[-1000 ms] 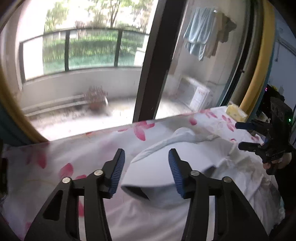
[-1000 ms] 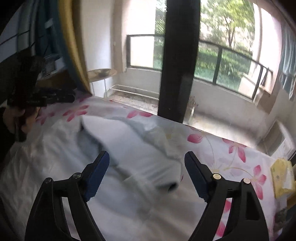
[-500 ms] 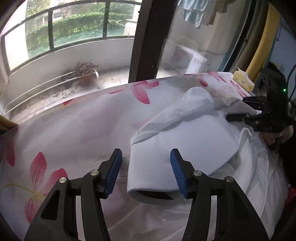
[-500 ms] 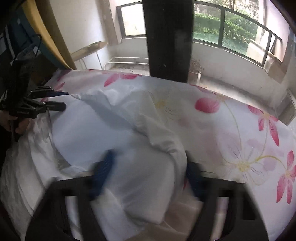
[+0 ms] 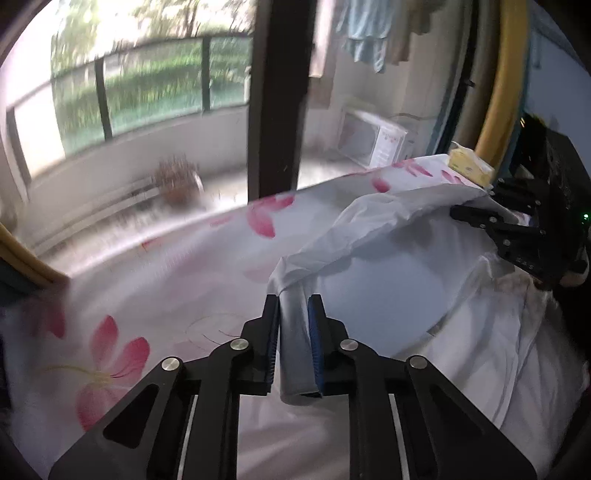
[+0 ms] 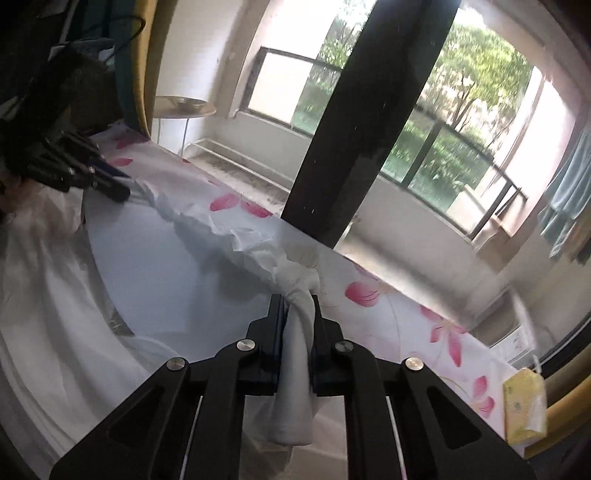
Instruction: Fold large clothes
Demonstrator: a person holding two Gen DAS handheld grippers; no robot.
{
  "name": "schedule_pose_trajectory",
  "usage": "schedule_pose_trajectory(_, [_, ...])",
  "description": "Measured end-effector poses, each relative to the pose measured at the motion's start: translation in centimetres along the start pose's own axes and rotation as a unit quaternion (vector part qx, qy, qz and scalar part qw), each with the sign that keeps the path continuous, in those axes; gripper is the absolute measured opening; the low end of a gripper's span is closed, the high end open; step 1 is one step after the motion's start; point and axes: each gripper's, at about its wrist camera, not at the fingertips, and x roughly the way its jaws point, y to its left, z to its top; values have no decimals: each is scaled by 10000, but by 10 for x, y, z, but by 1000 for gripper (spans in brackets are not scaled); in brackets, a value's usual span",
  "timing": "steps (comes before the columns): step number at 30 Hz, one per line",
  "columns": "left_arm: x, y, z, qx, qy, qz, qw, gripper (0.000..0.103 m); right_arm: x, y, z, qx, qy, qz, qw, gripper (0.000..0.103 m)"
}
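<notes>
Jaws closing on soft, crumpled white garment (image 5: pixel 388 266)

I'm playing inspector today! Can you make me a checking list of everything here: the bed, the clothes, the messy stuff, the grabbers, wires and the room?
Surface: flowered sheet, pink petals.
Job's things: white garment, stretched between both grabbers.
Clutter: yellow tissue pack near the bed edge.
Grippers: left gripper and right gripper, jaws closing, cloth pinched in each.
Cables: dark wire, upper corner.
Surroundings: balcony window, hanging laundry.
</notes>
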Motion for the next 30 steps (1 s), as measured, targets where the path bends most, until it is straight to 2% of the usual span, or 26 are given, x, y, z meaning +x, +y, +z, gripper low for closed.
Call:
schedule_pose_trajectory(3, [-15, -20, -7, 284, -236, 154, 9992, 15, -13, 14, -4, -318, -183, -162, 9992, 11])
schedule_pose_trajectory(5, [-22, -29, -13, 408, -348, 281, 9982, 15, -21, 19, -5, -344, -312, -36, 9989, 12])
schedule_pose_trajectory(9, [-36, -30, -23, 224, -518, 270, 9980, 14, -38, 27, -5, -351, -502, 199, 9979, 14])
schedule_pose_trajectory(15, [-57, -31, -43, 45, -668, 235, 9975, 12, -50, 29, -16, -237, -383, 683, 9966, 13])
schedule_pose_trajectory(27, [-85, -42, -83, -239, -582, 86, 9980, 12, -75, 39, -47, 11, 34, 829, 9966, 13])
schedule_pose_trajectory(30, [-90, -44, -93, -250, -506, 85, 9984, 12, -81, 41, -60, 68, 213, 1060, 9941, 13])
